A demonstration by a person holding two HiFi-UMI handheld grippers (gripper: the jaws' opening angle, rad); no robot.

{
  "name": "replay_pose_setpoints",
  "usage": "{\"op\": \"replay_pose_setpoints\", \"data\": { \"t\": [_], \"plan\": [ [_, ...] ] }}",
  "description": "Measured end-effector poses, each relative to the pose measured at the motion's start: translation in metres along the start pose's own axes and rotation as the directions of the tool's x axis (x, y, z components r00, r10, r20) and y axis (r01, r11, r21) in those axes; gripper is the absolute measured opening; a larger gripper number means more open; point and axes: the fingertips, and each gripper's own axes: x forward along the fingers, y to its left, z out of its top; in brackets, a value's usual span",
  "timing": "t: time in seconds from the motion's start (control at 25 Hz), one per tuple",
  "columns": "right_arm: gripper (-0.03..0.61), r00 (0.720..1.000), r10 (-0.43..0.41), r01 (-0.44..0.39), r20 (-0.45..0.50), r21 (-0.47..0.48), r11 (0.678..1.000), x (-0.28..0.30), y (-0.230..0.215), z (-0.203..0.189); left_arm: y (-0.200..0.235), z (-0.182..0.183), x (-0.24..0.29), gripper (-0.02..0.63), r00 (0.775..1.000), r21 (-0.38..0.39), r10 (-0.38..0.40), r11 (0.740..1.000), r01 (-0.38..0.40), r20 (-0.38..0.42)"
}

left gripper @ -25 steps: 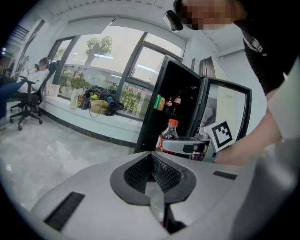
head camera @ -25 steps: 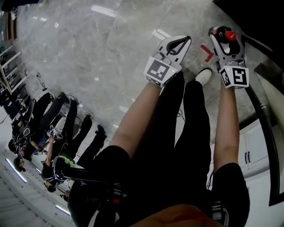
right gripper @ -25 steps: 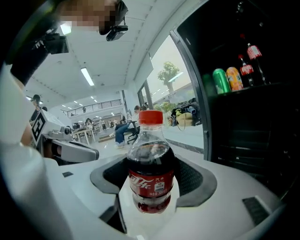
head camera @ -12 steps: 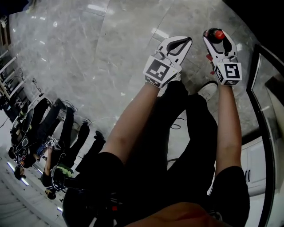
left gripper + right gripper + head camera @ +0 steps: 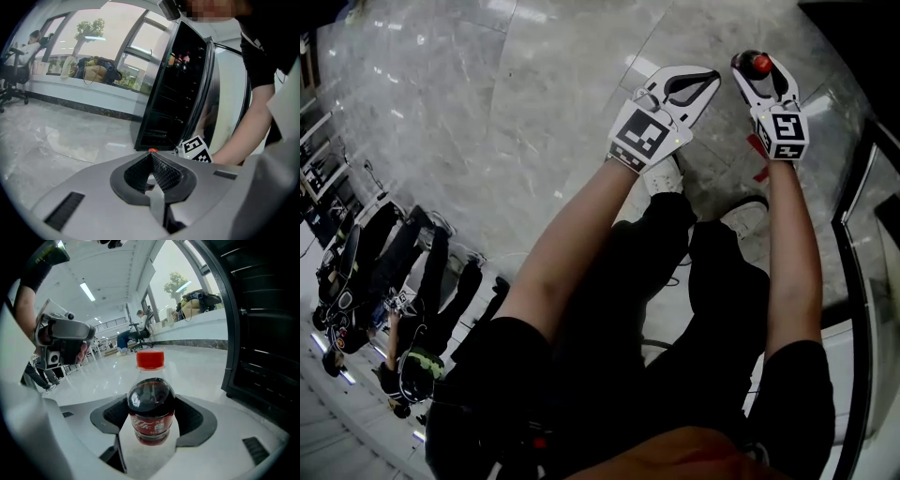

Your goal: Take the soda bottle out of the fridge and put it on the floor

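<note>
The soda bottle (image 5: 151,404) holds dark drink and has a red cap (image 5: 760,64) and a red label. It stands upright between the jaws of my right gripper (image 5: 151,416), which is shut on its body. In the head view, the right gripper (image 5: 757,67) is at the top right over the grey marble floor (image 5: 534,103). My left gripper (image 5: 705,79) is just left of it, shut and empty. In the left gripper view, the left gripper's (image 5: 151,158) jaws meet, and the red cap (image 5: 152,150) peeks over them. The fridge (image 5: 173,89) stands open, dark inside.
The fridge's dark shelves (image 5: 265,333) are close on the right of the right gripper view. A black door edge (image 5: 861,281) curves down the right of the head view. The person's legs and white shoes (image 5: 750,214) are below the grippers. Several people (image 5: 394,272) are at the left.
Both grippers have moved forward, away from the body, the right one still carrying the bottle. The fridge door edge has slid towards the right of the head view.
</note>
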Motion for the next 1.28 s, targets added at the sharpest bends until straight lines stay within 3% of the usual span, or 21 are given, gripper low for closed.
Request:
{"op": "replay_pose_setpoints", "data": {
  "t": [0.4, 0.76, 0.96, 1.2, 1.28],
  "plan": [
    [0.311, 0.995, 0.013, -0.024, -0.100, -0.109, 0.994, 0.012, 0.008, -0.055, 0.005, -0.017, -0.003, -0.002, 0.999, 0.044, 0.000, 0.999, 0.002, -0.044],
    [0.313, 0.991, 0.045, -0.054, -0.124, -0.072, 0.996, -0.022, 0.025, -0.034, -0.015, 0.011, -0.022, -0.002, 0.999, 0.009, 0.013, 1.000, -0.013, -0.033],
    [0.311, 0.993, 0.024, -0.029, -0.116, -0.046, 0.999, -0.084, 0.036, 0.019, -0.048, 0.071, -0.052, -0.002, 1.000, 0.010, 0.007, 1.000, -0.007, -0.008],
    [0.310, 1.000, 0.007, -0.007, -0.013, 0.005, 1.000, -0.170, 0.067, 0.139, -0.096, 0.162, -0.109, -0.002, 0.999, -0.001, 0.017, 1.000, -0.017, 0.038],
    [0.275, 0.999, 0.033, -0.034, 0.036, 0.021, 0.999, -0.201, 0.084, 0.188, -0.114, 0.196, -0.129, -0.002, 0.998, 0.012, 0.017, 1.000, -0.018, 0.053]
  ]
}}
